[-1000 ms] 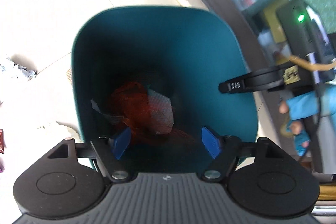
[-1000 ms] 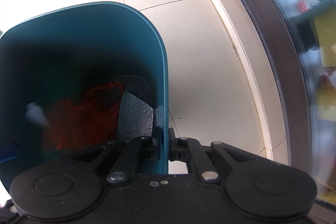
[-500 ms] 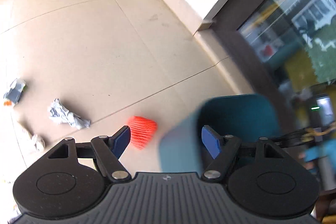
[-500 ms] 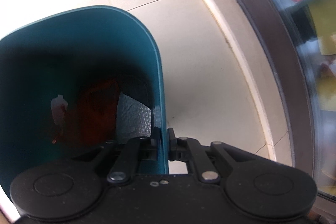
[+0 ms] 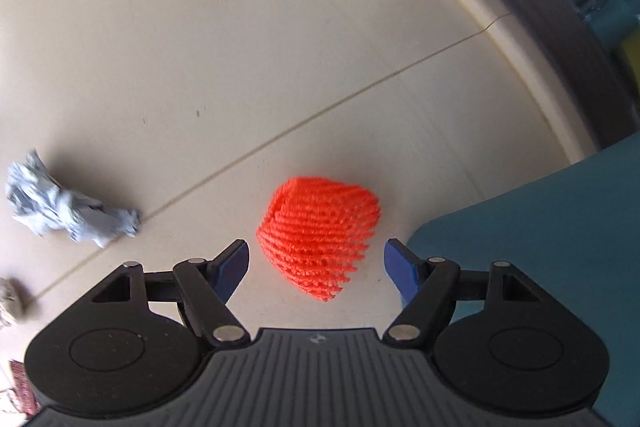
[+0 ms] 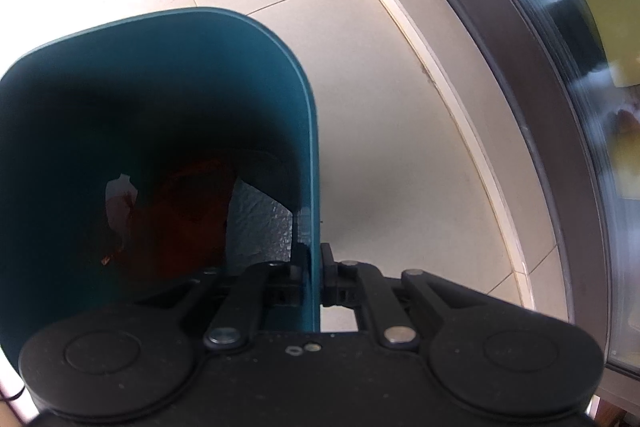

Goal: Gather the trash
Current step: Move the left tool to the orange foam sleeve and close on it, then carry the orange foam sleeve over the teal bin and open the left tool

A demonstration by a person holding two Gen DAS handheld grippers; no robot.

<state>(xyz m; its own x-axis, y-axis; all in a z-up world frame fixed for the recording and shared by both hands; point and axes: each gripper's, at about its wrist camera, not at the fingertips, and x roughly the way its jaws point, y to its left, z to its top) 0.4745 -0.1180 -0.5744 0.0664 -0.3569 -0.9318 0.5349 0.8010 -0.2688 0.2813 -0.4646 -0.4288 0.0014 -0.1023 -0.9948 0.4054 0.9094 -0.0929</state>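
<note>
An orange foam fruit net (image 5: 318, 229) lies on the beige floor tiles. My left gripper (image 5: 316, 267) is open and empty, its blue pads on either side of the net and just above it. The teal bin (image 5: 560, 227) stands at the right of that view. My right gripper (image 6: 310, 267) is shut on the bin's right wall (image 6: 310, 163). Inside the bin lie orange netting (image 6: 188, 211) and a white scrap (image 6: 118, 195).
A crumpled grey paper (image 5: 64, 207) lies on the floor to the left of the net. Another crumpled scrap (image 5: 10, 301) lies at the left edge. A dark window frame (image 6: 520, 75) and glass run along the right.
My left gripper has swung from over the bin's mouth out to the left and down toward the orange net on the floor. My right gripper keeps hold of the bin wall.
</note>
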